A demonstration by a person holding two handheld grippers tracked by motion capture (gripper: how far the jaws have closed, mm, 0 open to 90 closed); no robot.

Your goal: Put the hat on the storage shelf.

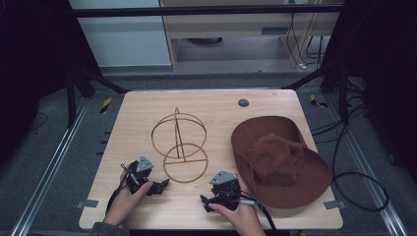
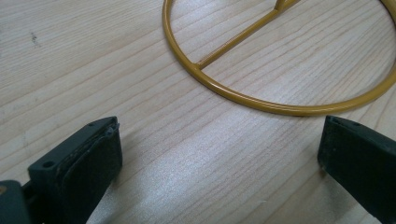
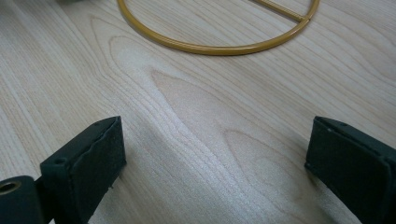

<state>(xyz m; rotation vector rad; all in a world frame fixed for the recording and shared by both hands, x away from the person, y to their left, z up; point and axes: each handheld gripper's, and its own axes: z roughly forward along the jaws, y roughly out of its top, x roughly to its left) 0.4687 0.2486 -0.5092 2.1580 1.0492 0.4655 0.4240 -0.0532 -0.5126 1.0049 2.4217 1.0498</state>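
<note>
high view: light wooden table [image 1: 147, 105] with three things on it. a gold wire stand [image 1: 179, 146] (two rings joined by an upright rod, the lower ring flat on the wood with a crossbar through it) sits a little toward 9 o'clock of the table centre. a brown wide-brimmed hat [image 1: 280, 160] lies crown up at about 4 o'clock of centre, its brim near the table's 3 o'clock edge and just apart from the stand's base ring. a small dark round disc [image 1: 243, 103] is set in the tabletop at roughly 1 o'clock. left gripper [image 1: 160, 186] rests on the wood at about 7 o'clock of the stand, held in the person's left hand [image 1: 123, 199], jaws pointing toward 3 o'clock; right gripper [image 1: 205, 200] rests at about 5 o'clock of the stand, held in the right hand [image 1: 243, 212], just beside the hat brim. left gripper view: both black jaws spread wide, bare wood grain between them, nothing held; the stand's base ring and crossbar lie ahead at 12 to 2 o'clock, the ring passing close by the jaw at 3 o'clock. right gripper view: jaws likewise wide apart and gripping nothing, bare wood between; the base ring curves across at 12 o'clock, apart from both jaws.
</note>
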